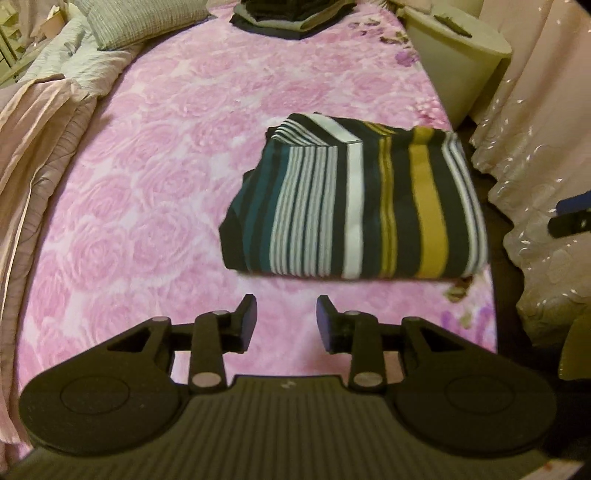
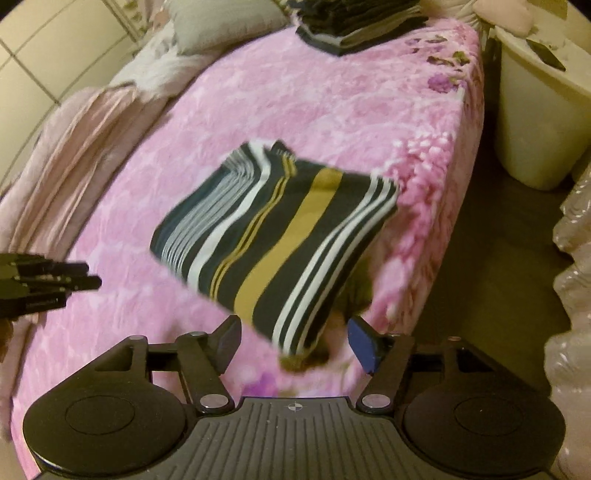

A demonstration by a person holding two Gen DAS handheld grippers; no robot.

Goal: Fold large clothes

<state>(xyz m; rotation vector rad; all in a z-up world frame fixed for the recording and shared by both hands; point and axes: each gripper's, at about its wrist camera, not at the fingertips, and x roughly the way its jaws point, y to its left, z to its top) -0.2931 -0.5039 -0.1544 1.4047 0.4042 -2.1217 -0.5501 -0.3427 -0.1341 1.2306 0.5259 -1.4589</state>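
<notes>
A striped garment (image 1: 354,206) in dark navy, white, teal and mustard lies folded into a flat rectangle on the pink floral bed cover (image 1: 166,177), close to the bed's right edge. My left gripper (image 1: 286,319) hovers open just short of the garment's near edge, with nothing between its fingers. In the right wrist view the same folded garment (image 2: 280,236) lies ahead, one corner reaching toward my open right gripper (image 2: 295,341), which holds nothing. The left gripper (image 2: 48,282) shows at the far left there. The right gripper's tip (image 1: 572,216) peeks in at the right edge of the left wrist view.
A stack of dark folded clothes (image 1: 291,16) sits at the far end of the bed. A grey pillow (image 1: 144,22) and crumpled pale bedding (image 1: 48,122) line the left side. A cream bin (image 1: 458,55) stands by the bed's right side, with pale curtains (image 1: 535,140) nearby.
</notes>
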